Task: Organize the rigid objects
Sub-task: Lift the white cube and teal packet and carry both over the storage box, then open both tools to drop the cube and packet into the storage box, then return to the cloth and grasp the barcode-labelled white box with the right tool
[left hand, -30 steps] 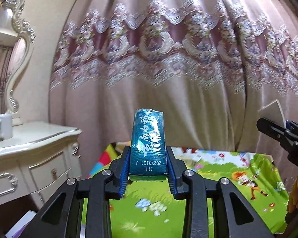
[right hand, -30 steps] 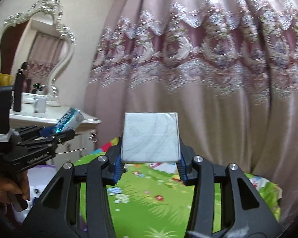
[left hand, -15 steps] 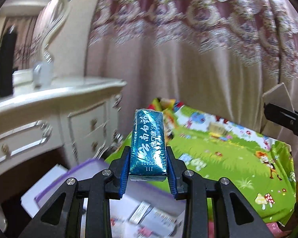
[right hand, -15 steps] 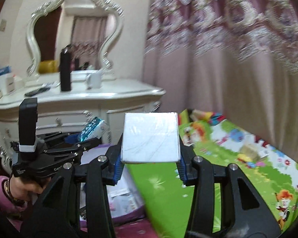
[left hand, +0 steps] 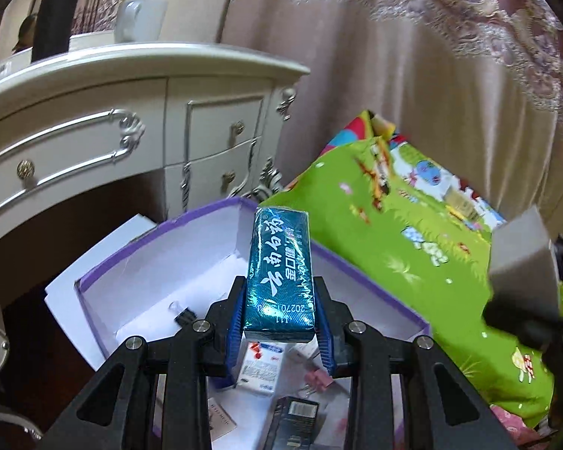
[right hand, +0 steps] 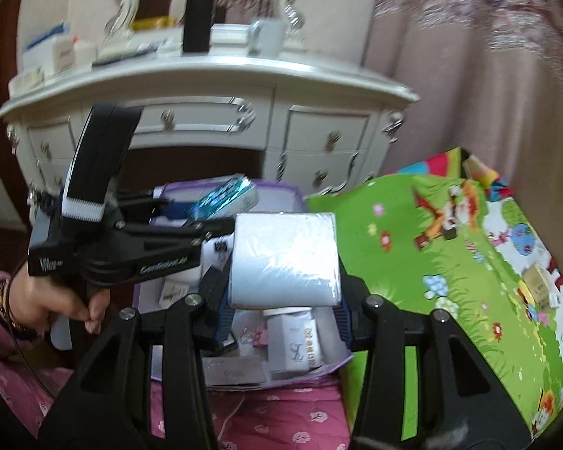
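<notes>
Teal foil wraps the long packet [left hand: 279,277] pinched between the left gripper [left hand: 279,332] fingers, its long axis running away from the camera, far end raised above the open purple box [left hand: 375,285], whose far-left floor lies bare. In the right wrist view, the right gripper [right hand: 283,313] clamps a white square box [right hand: 285,258] by its sides, flat face to the camera, over the purple box's crowded near end, the green mat [right hand: 450,281] flanking it on the right.

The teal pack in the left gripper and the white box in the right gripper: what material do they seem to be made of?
The teal pack looks like a small carton under glossy film: its printed surface glints metallic and its edges stay straight in the left gripper. The white box seems to be card wrapped in clear plastic; glare and fine wrinkles show on its face in the right gripper. Neither is certain.
</notes>
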Motion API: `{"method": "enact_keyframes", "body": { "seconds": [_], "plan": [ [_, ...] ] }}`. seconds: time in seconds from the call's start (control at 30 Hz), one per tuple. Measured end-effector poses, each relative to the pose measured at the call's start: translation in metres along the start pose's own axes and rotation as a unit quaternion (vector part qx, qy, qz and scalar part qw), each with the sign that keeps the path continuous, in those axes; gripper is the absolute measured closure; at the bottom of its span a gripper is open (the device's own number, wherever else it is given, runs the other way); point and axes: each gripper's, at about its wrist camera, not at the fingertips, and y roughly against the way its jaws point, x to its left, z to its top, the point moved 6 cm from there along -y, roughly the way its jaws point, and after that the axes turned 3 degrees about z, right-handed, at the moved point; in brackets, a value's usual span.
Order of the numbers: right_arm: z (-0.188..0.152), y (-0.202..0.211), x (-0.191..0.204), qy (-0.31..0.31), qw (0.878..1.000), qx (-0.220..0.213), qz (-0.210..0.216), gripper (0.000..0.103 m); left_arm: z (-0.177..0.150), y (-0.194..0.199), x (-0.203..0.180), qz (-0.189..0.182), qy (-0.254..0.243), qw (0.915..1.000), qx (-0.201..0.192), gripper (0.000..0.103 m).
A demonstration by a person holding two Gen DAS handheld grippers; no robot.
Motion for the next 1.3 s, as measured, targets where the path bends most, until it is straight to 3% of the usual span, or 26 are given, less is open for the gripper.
{"method": "enact_keyframes", "body": {
  "seconds": [0.17,0.4,0.47,0.5,0.53,0.67,0.77,0.93,1.1,1.2,1.3],
  "plan": [
    [-0.009,-0.026,0.02,0.03,0.999,0.037,0.027,0.055,-0.01,-0.012,0.019,0.025,0.024,0.9991,0.026,0.068],
    [-0.018,-0.038,0.035,0.043,0.997,0.047,0.05,0.055,-0.017,-0.022,0.029,0.049,0.028,0.9974,0.046,0.067],
    [-0.02,-0.04,0.033,0.035,0.997,0.046,0.054,0.049,-0.019,-0.026,0.029,0.067,0.024,0.9958,0.058,0.05],
    [-0.021,-0.041,0.031,0.03,0.997,0.047,0.052,0.038,-0.021,-0.029,0.03,0.085,0.02,0.9941,0.065,0.029],
    [-0.022,-0.042,0.028,0.023,0.997,0.048,0.049,0.034,-0.021,-0.03,0.03,0.099,0.015,0.9927,0.067,0.016],
    [-0.032,-0.035,0.001,-0.024,0.998,0.043,0.037,0.029,-0.022,-0.03,0.017,0.121,-0.026,0.9906,0.059,0.014],
    [-0.042,-0.03,-0.029,-0.064,0.997,0.041,0.013,0.026,-0.025,-0.036,0.001,0.101,-0.052,0.9911,0.069,0.014],
    [-0.073,-0.018,-0.09,-0.152,0.987,0.046,-0.028,0.023,-0.034,-0.049,-0.049,0.021,-0.07,0.9909,0.113,0.014],
    [-0.126,0.002,-0.16,-0.258,0.96,0.061,-0.092,0.022,-0.042,-0.07,-0.136,-0.09,-0.131,0.9724,0.171,0.014],
    [-0.156,0.022,-0.196,-0.296,0.943,0.064,-0.139,0.021,-0.032,-0.082,-0.194,-0.111,-0.19,0.9633,0.154,0.014],
    [-0.189,0.044,-0.231,-0.327,0.924,0.064,-0.189,0.017,-0.019,-0.108,-0.252,-0.109,-0.244,0.9551,0.128,0.014]
  ]
}}
